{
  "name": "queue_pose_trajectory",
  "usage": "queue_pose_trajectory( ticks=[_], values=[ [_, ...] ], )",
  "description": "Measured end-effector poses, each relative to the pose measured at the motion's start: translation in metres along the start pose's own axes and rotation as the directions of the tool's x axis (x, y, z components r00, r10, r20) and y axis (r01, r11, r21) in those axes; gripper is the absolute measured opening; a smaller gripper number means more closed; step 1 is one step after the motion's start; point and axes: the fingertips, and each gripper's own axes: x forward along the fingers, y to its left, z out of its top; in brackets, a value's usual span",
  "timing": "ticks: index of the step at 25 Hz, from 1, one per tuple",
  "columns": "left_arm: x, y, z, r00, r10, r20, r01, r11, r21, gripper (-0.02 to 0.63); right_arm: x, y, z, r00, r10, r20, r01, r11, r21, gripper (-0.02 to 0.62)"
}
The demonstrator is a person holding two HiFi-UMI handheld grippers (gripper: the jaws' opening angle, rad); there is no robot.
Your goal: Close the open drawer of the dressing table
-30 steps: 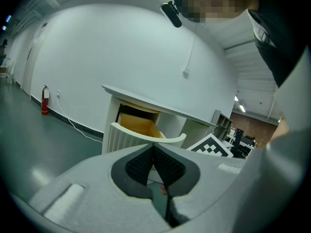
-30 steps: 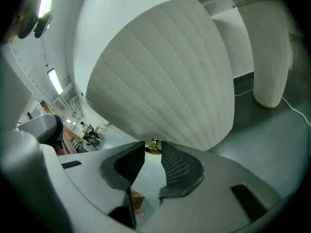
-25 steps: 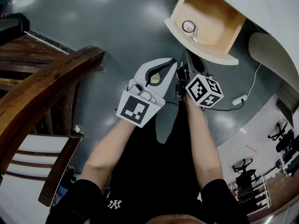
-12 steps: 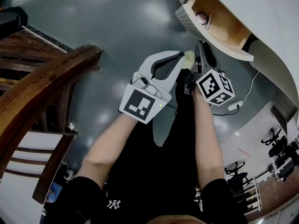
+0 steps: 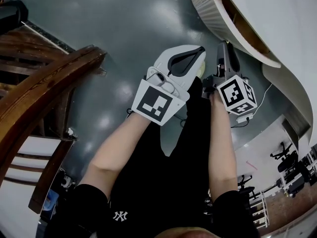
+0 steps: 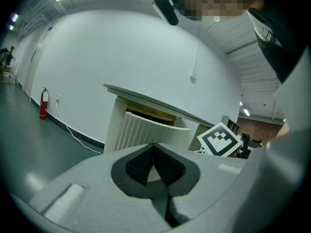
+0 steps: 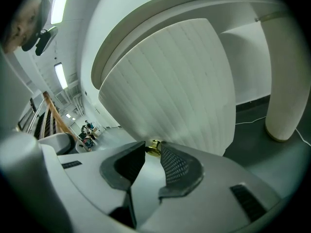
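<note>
Gripping the brass knob [image 7: 153, 145] of the drawer [image 7: 170, 81] with the right gripper [image 7: 152, 149], jaws closed on it, for a sure hold to push the ribbed front in. Nearly home, standing just proud of the dressing table [image 5: 277, 9]. Holding the left gripper [image 6: 153, 145] alongside, tips together on nothing, out of the way. Underneath, glossy grey floor [image 5: 124, 29]; dark wooden furniture [image 5: 44, 88] at left; white walls.
</note>
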Motion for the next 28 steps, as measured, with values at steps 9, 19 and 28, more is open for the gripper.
queue_pose_trajectory(
  ticks=[9,19,28],
  values=[
    [0.023,0.011,-0.001,1.000,0.018,0.022,-0.018,1.000,0.007,0.010,0.024,-0.011,0.035,0.999,0.016,0.052,-0.014,0.999,-0.033,0.110],
    [0.034,0.023,-0.004,0.999,0.040,0.038,-0.040,0.999,0.000,0.009,0.045,-0.020,0.063,0.996,0.024,0.091,-0.018,0.998,-0.065,0.110],
    [0.035,0.031,-0.007,0.998,0.056,0.041,-0.056,0.998,-0.002,0.011,0.054,-0.024,0.076,0.992,0.032,0.122,-0.020,0.995,-0.096,0.109]
  ],
)
